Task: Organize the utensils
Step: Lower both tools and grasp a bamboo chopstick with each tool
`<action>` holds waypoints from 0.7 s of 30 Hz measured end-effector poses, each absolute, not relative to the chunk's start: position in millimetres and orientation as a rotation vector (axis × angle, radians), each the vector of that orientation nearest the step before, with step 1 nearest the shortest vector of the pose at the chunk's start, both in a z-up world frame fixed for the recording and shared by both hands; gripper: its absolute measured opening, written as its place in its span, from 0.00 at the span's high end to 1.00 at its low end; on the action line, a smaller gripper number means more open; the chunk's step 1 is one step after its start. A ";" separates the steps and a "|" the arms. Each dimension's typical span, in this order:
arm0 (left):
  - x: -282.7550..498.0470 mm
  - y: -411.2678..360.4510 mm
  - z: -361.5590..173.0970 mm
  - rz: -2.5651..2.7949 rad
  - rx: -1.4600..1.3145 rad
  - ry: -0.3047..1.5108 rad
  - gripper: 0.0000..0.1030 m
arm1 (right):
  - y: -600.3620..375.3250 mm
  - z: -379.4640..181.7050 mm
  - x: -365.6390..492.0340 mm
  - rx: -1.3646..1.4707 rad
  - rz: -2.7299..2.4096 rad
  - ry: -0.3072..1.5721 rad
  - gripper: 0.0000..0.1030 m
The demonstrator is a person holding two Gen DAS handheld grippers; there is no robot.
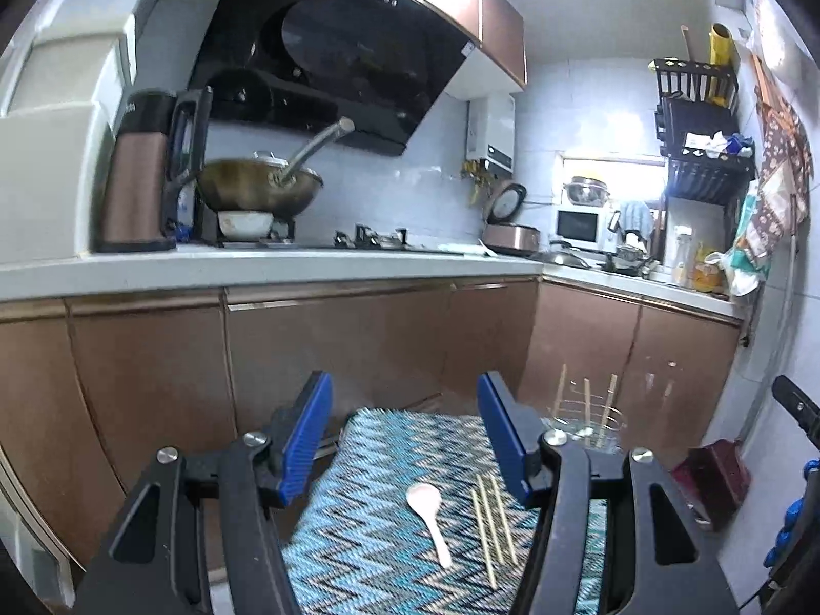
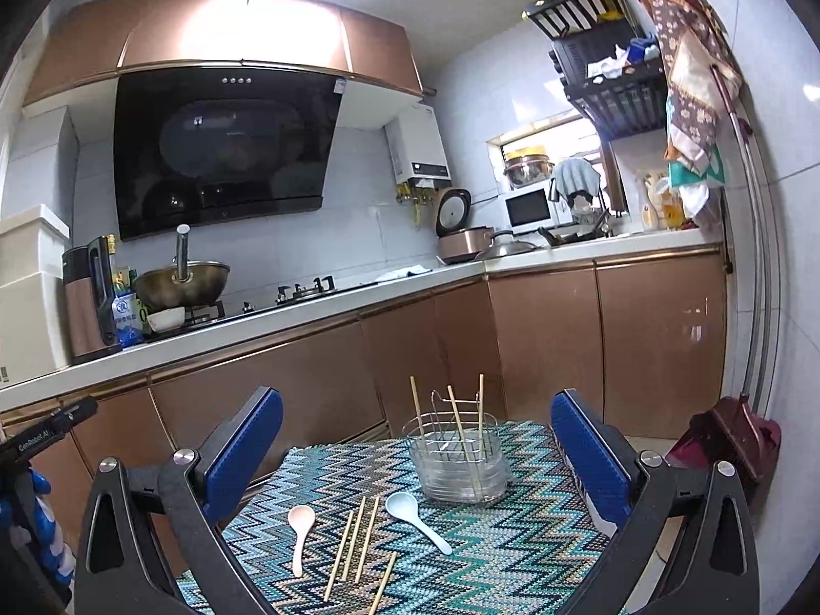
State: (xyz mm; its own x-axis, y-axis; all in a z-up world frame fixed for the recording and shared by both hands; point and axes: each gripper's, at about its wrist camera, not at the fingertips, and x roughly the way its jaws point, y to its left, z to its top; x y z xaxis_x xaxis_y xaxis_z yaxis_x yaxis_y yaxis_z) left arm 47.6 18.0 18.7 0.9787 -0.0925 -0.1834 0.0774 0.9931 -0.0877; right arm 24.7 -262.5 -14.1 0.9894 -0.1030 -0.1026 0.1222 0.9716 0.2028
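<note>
A clear utensil holder point(image 2: 458, 466) with a wire rack stands on the zigzag mat point(image 2: 512, 553), with three chopsticks point(image 2: 456, 420) upright in it. In front of it lie a pale pink spoon point(image 2: 300, 533), several loose chopsticks point(image 2: 359, 543) and a light blue spoon point(image 2: 415, 517). My right gripper point(image 2: 417, 435) is open and empty above the mat. My left gripper point(image 1: 405, 430) is open and empty above the mat point(image 1: 369, 523); the pink spoon point(image 1: 430, 517) and chopsticks point(image 1: 492, 523) lie between its fingers, the holder point(image 1: 589, 420) beyond the right finger.
Brown cabinet fronts point(image 2: 333, 374) stand just behind the mat under a white counter point(image 2: 256, 328) with a wok point(image 2: 182, 282), kettle point(image 2: 87, 297) and rice cooker point(image 2: 464, 243). A dark red dustpan point(image 2: 728, 435) leans by the right wall.
</note>
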 end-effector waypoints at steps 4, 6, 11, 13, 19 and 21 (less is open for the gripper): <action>53.6 8.7 19.0 -0.051 -0.064 0.164 0.45 | -268.3 -19.5 30.0 0.200 -0.122 0.096 0.00; 58.5 2.9 19.0 -0.049 -0.054 0.175 0.45 | -272.5 -21.6 32.1 0.194 -0.132 0.102 0.00; 71.5 -10.6 17.0 -0.039 -0.036 0.207 0.45 | -286.0 -29.8 40.2 0.205 -0.133 0.130 0.00; 77.5 -15.3 12.2 -0.030 -0.027 0.227 0.45 | -291.4 -36.0 45.3 0.216 -0.128 0.151 0.00; 109.7 -35.2 -10.2 -0.038 0.005 0.352 0.45 | -309.6 -61.1 65.1 0.258 -0.107 0.248 0.00; 123.4 -41.9 -20.9 -0.065 -0.002 0.422 0.45 | -312.7 -69.9 72.9 0.259 -0.095 0.288 0.00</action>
